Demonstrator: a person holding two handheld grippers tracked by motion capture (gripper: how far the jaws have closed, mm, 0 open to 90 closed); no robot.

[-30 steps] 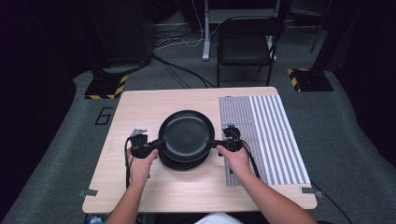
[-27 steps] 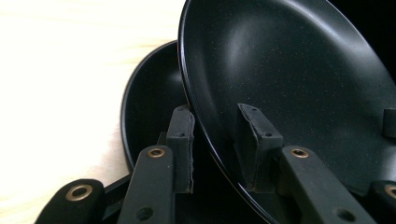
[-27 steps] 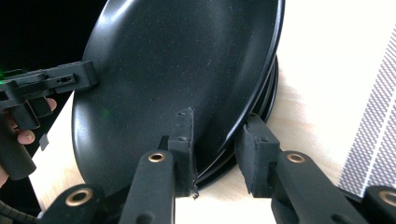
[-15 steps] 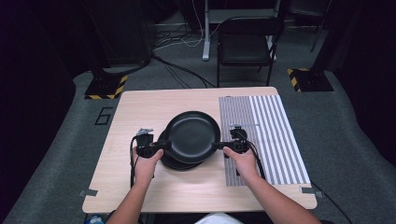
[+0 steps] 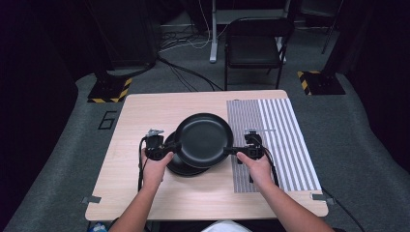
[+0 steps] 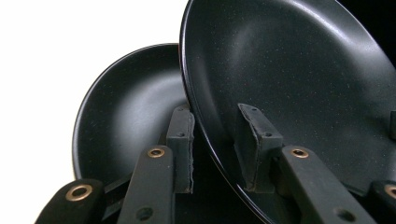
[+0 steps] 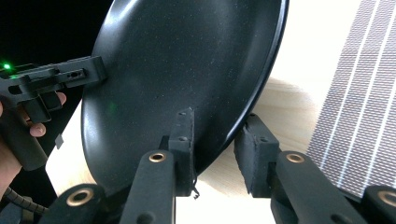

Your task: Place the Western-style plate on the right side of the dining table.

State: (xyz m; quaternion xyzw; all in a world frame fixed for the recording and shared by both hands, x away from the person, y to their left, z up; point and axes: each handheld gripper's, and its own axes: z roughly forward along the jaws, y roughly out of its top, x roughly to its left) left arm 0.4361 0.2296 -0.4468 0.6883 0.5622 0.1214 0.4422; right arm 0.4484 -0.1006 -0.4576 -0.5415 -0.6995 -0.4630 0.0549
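- Pale wooden tabletop (image 5: 145, 121), carrying a grey-and-white striped cloth mat (image 5: 285, 140) on its right part
- Upper round black matte plate (image 5: 203, 139) raised and tilted over the tabletop's middle, held at both edges, partly over the plate below
- Lower round black matte plate (image 5: 181, 166) lying flat on the wood, just left of the mat
- Left gripper (image 6: 215, 144) closed on the upper plate's left rim, one jaw inside, one underneath
- Right gripper (image 7: 215, 149) straddling the right rim, narrowly parted, inner jaw touching, outer jaw just off it
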